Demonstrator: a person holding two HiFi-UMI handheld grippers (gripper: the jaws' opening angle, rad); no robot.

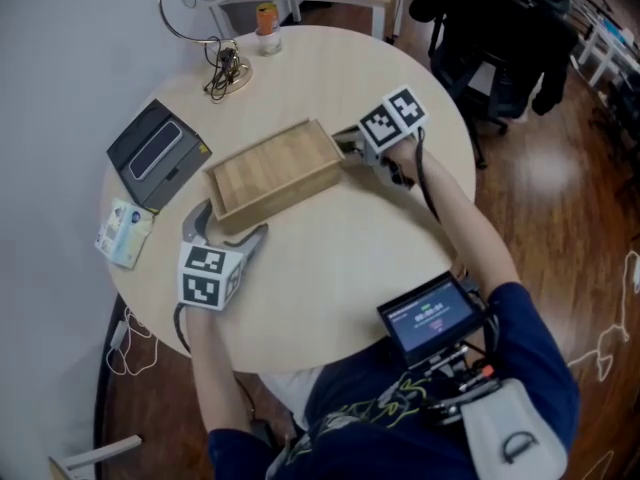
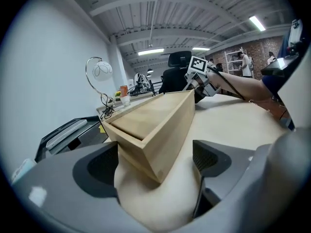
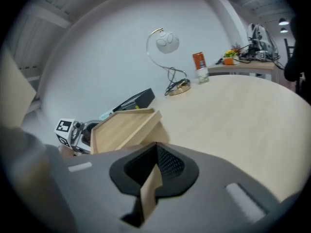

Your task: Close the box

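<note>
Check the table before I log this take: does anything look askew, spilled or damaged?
Nothing looks spilled or damaged. The wooden box lies diagonally on the round table, one corner between the open jaws of the left gripper; the right gripper is shut on a thin wooden slat.

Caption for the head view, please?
Left gripper, jaws open, and right gripper flank a wooden box on a table.

1. The box (image 1: 275, 168) lies mid-table (image 1: 340, 268), its near-left corner between the jaws of your left gripper (image 1: 232, 222), untouched.
2. Your right gripper (image 1: 352, 148) sits at the box's right end, with the lid (image 3: 149, 193) edge between its jaws.
3. Left of the box lies a flat device (image 1: 155, 153). A packet (image 1: 125, 233) lies nearer you at the table's edge.
4. Behind the box stands a lamp (image 1: 235, 73), with a can (image 1: 266, 28) just to its right.
</note>
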